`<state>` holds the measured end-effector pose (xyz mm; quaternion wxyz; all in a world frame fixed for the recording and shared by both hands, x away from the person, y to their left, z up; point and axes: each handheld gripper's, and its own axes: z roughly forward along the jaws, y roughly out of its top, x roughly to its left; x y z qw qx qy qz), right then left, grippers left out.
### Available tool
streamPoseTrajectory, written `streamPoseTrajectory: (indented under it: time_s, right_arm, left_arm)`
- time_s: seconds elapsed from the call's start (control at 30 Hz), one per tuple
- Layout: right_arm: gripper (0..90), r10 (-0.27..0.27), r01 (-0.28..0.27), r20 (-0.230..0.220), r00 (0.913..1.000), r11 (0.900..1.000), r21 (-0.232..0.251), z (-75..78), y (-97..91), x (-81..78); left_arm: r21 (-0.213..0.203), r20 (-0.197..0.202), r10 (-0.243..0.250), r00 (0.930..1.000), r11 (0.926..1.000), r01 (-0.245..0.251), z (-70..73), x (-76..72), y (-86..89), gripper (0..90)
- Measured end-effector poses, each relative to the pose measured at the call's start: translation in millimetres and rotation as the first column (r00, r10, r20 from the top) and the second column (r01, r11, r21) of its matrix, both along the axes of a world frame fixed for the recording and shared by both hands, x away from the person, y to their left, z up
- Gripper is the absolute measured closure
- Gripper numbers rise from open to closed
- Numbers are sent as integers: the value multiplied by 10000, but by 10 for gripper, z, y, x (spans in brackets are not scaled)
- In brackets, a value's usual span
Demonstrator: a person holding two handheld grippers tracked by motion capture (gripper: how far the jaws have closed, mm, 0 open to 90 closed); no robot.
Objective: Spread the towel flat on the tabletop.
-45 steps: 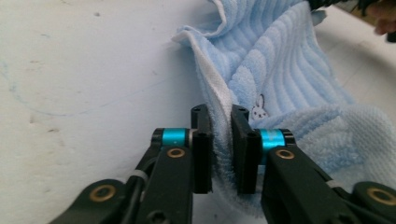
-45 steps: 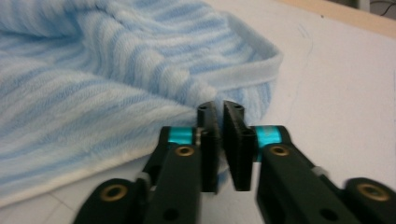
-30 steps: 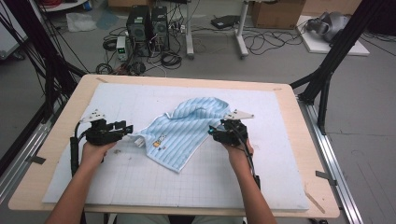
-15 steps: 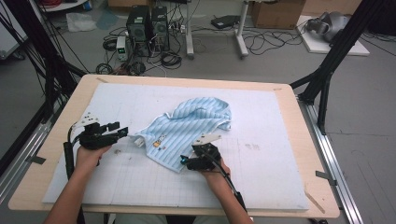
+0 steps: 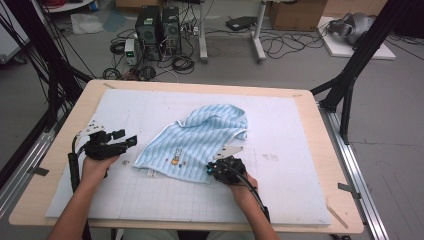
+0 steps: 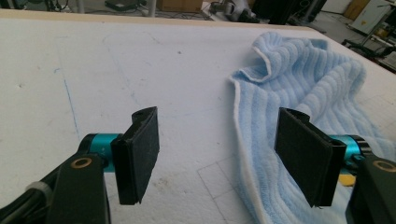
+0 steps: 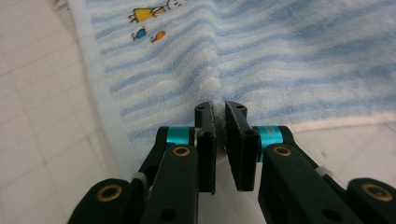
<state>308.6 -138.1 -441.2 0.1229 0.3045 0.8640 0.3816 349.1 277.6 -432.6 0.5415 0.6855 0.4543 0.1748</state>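
A light blue striped towel with a small embroidered motif lies rumpled on the white mat. My right gripper sits at the towel's near edge. In the right gripper view its jaws have just been closing and are shut on a pinched fold of the towel. My left gripper rests to the left of the towel, apart from it. In the left gripper view it has just been opening and stands open with bare mat between the pads; the towel lies along the right pad.
The mat covers most of a wooden table. Black frame posts stand at both sides of the table. On the floor beyond the far edge are computer cases and cables.
My right gripper has moved left and nearer along the towel's edge, then shut on the cloth. My left gripper has shifted slightly left and opened wider, off the towel's corner.
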Motion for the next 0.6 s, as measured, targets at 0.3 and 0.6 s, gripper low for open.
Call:
streamPoseTrajectory:
  time_s: [0.3,0.6]
  right_arm:
    - [827,-745,745,11,9972,9971,-136,75,-620,-110]
    - [827,-2058,2073,256,9782,9749,-817,90,-1141,-215]
  left_arm:
    - [119,-85,-255,9996,9996,256,-19,14,-54,325]
    - [239,-156,-387,9991,9990,391,-43,30,-125,327]
